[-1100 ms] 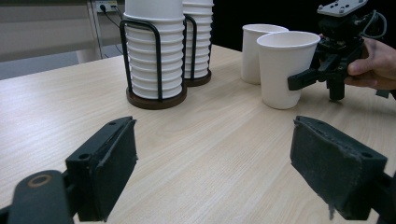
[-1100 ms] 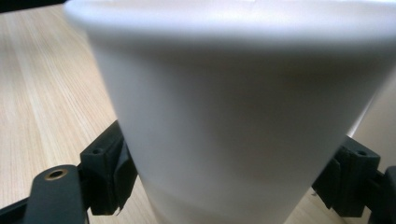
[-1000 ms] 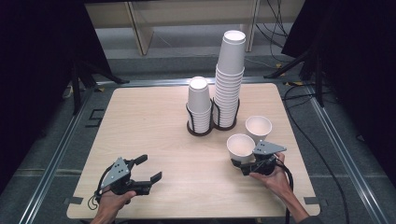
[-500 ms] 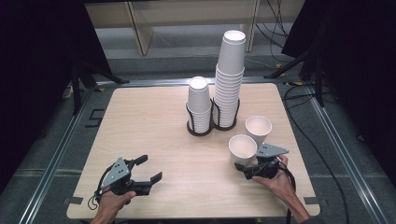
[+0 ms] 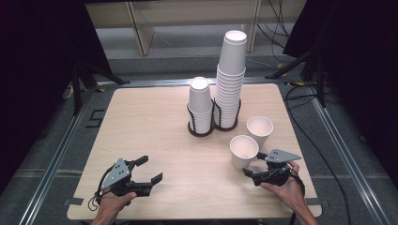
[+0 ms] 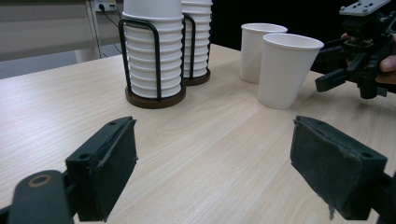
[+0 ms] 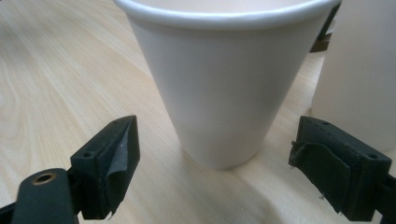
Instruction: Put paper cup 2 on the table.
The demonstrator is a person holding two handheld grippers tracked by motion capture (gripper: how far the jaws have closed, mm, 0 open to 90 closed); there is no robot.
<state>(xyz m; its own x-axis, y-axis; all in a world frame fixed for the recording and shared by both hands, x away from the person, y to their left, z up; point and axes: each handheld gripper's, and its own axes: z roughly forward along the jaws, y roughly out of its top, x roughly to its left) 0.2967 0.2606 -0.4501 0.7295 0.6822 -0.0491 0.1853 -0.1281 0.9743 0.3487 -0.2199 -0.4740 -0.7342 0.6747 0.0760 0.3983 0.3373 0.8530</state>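
The right gripper (image 5: 247,167) is backing off, sliding toward the near edge of the counter (image 5: 155,122) and away from the nearer cup (image 5: 243,151), its jaws spread wide. That cup stands free between them, perhaps nudged slightly nearer since a second ago.

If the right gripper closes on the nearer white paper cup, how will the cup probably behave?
The nearer paper cup looks thin-walled and empty, so it is probably very light and may dent if squeezed hard. It stands upright on a narrow base below a wider rim, so a push up high could tip it. The right gripper is open just beside it.
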